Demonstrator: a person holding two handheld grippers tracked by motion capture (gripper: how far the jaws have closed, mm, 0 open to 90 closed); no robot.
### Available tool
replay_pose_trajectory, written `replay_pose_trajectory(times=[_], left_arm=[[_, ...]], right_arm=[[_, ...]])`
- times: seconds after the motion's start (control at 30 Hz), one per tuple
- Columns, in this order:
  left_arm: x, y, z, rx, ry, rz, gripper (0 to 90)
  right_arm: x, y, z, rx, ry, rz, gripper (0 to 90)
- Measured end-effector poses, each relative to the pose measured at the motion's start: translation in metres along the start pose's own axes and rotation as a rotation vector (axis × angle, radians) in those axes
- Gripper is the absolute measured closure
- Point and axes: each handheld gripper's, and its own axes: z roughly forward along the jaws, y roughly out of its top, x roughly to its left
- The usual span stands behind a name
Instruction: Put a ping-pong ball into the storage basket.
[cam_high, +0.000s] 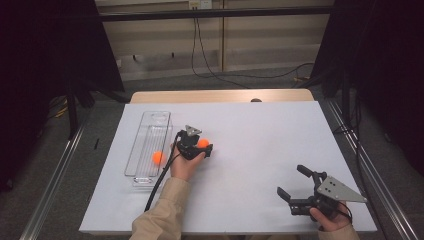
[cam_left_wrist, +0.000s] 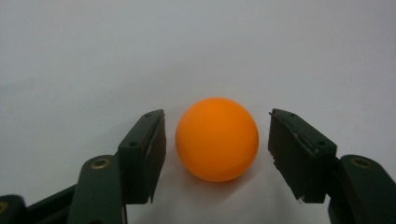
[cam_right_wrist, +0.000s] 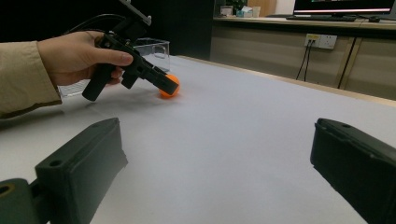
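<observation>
Black jaws of the left gripper are flanking an orange ball on the white table sheet, narrowly parted, a thin gap showing on each side; beside it a clear tray is holding a second orange ball; well apart, near the table's front edge, the right gripper is resting with jaws gaping wide, gripping nothing.

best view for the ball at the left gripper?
Left gripper view: the ball sits large and sharp between the open jaws, a gap on each side. The high view shows it as a small orange spot beside the gripper. The right gripper view shows it far off, partly hidden.
</observation>
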Motion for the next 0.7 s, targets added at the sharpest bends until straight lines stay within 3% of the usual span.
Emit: replay_pose_trajectory(times=[0.7], left_arm=[[0.0000,-0.0020,0.0041,0.017,0.003,0.009,45.7]], right_arm=[[0.0011,0.0003,0.0001,0.001,-0.001,-0.001,2.1]])
